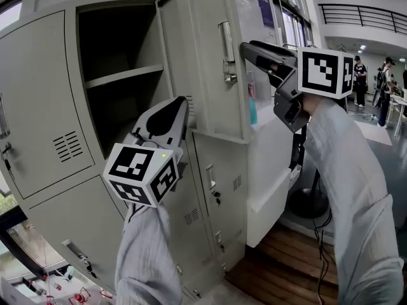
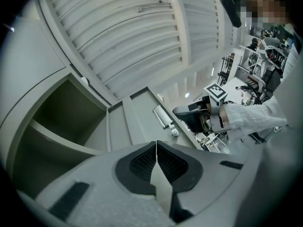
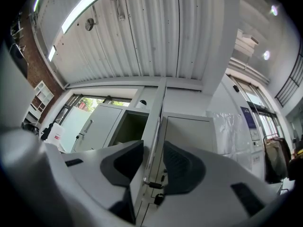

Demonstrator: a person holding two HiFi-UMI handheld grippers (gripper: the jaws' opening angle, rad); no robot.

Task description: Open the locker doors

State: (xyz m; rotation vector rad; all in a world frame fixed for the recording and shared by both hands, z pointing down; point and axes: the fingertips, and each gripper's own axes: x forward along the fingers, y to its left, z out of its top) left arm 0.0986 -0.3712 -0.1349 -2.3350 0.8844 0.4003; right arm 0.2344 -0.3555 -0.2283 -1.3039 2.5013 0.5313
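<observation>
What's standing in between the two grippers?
The open locker door, with its metal handle, stands between the left gripper and the right gripper. The head view shows it best.

Legible text, numbers, brands: none.

1. Dark blue rectangular notice (image 1: pixel 264 8) on the white panel (image 1: pixel 270 145) right of the grey metal lockers (image 1: pixel 44 107): lines of print, too small to read.
2. White cube (image 1: pixel 141 173) on the left gripper (image 1: pixel 180 105) and white cube (image 1: pixel 325 72) on the right gripper (image 1: pixel 245 46): black square marker patterns, no letters or digits.
</observation>
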